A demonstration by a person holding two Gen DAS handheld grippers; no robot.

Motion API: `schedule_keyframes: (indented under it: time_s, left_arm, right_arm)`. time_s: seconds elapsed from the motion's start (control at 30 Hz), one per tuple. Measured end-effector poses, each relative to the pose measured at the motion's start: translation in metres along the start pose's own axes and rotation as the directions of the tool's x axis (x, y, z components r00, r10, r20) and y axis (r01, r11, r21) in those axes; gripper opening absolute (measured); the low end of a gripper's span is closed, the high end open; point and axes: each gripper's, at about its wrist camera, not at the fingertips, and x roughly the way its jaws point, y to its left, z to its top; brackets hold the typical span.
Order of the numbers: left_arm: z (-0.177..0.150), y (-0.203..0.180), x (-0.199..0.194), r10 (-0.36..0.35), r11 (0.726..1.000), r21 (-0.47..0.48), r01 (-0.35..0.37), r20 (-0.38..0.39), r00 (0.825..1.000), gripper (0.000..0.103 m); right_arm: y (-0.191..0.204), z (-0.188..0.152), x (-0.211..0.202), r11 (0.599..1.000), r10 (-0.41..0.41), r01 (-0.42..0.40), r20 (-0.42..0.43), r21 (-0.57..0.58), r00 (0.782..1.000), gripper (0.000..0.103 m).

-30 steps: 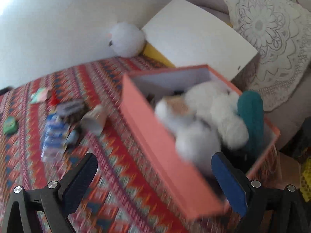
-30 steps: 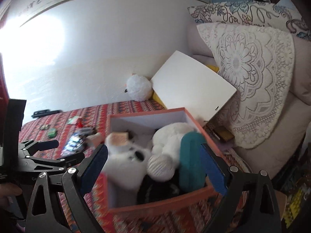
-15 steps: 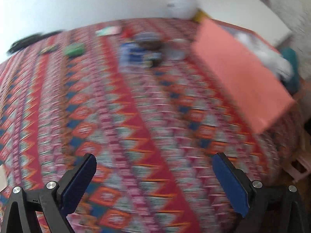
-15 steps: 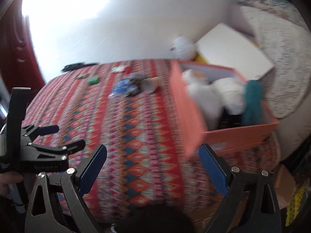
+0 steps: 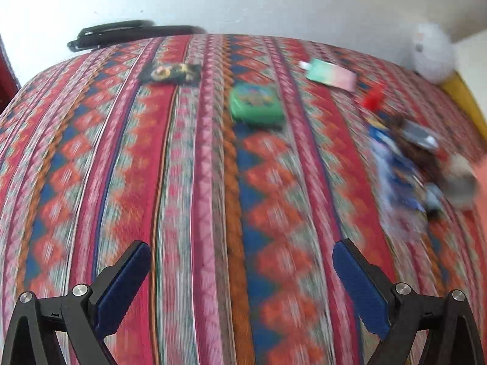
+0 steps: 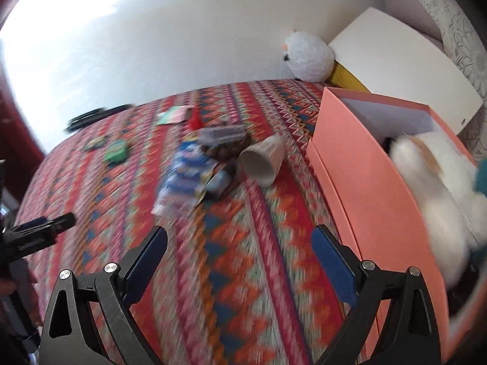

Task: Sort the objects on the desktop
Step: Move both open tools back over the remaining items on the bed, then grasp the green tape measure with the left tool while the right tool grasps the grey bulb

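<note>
Your left gripper (image 5: 242,276) hangs over bare patterned cloth (image 5: 188,182), jaws wide apart and empty. Your right gripper (image 6: 240,258) is the same, jaws apart, nothing between them. The clutter sits mid-frame in the right view: a tipped cup (image 6: 262,159), blue packets (image 6: 185,179), a green tin (image 6: 116,151). The pink box (image 6: 365,176) fills the right side, holding a white plush toy (image 6: 438,182).
</note>
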Motion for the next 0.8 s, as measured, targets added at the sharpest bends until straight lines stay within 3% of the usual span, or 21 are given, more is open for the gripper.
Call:
schedule_keyframes:
  time_s: [0.2, 0.27, 0.3, 0.33, 0.37, 0.47, 0.6, 0.8]
  left_arm:
    - [0.072, -0.011, 0.09, 0.032, 0.999, 0.008, -0.032, -0.011, 0.999, 0.099]
    - [0.087, -0.015, 0.115, 0.06, 0.998, 0.011, -0.059, -0.014, 0.998, 0.097]
    - [0.089, -0.018, 0.117, 0.065, 0.998, 0.025, -0.065, 0.011, 0.998, 0.079]
    - [0.089, -0.021, 0.116, 0.064, 0.997, 0.045, -0.066, 0.047, 0.997, 0.063]
    - [0.086, -0.023, 0.112, 0.058, 0.997, 0.054, -0.062, 0.064, 0.996, 0.059]
    - [0.062, -0.018, 0.09, 0.029, 0.998, 0.05, -0.032, 0.058, 0.998, 0.059]
    - [0.006, -0.002, 0.04, 0.002, 1.0, 0.027, -0.003, 0.038, 0.999, 0.059]
    - [-0.08, 0.014, -0.063, -0.06, 0.997, 0.051, 0.057, 0.046, 0.997, 0.059]
  right_arm:
    - [0.0, 0.059, 0.098, 0.996, -0.031, 0.034, -0.03, 0.087, 0.999, 0.097]
    - [0.0, 0.068, 0.128, 0.993, -0.075, 0.08, -0.057, 0.088, 0.996, 0.095]
    - [-0.002, 0.069, 0.138, 0.992, -0.071, 0.078, -0.072, 0.095, 0.995, 0.063]
    - [-0.007, 0.069, 0.146, 0.992, -0.051, 0.061, -0.089, 0.108, 0.995, 0.062]
    - [-0.01, 0.068, 0.148, 0.992, -0.033, 0.044, -0.092, 0.116, 0.995, 0.062]
    - [-0.011, 0.059, 0.123, 0.994, 0.026, -0.019, -0.064, 0.108, 0.998, 0.062]
    - [-0.005, 0.033, 0.062, 0.994, 0.076, -0.074, -0.024, 0.079, 0.997, 0.062]
    - [0.002, -0.043, -0.055, 0.986, 0.162, -0.162, -0.015, 0.035, 0.987, 0.062]
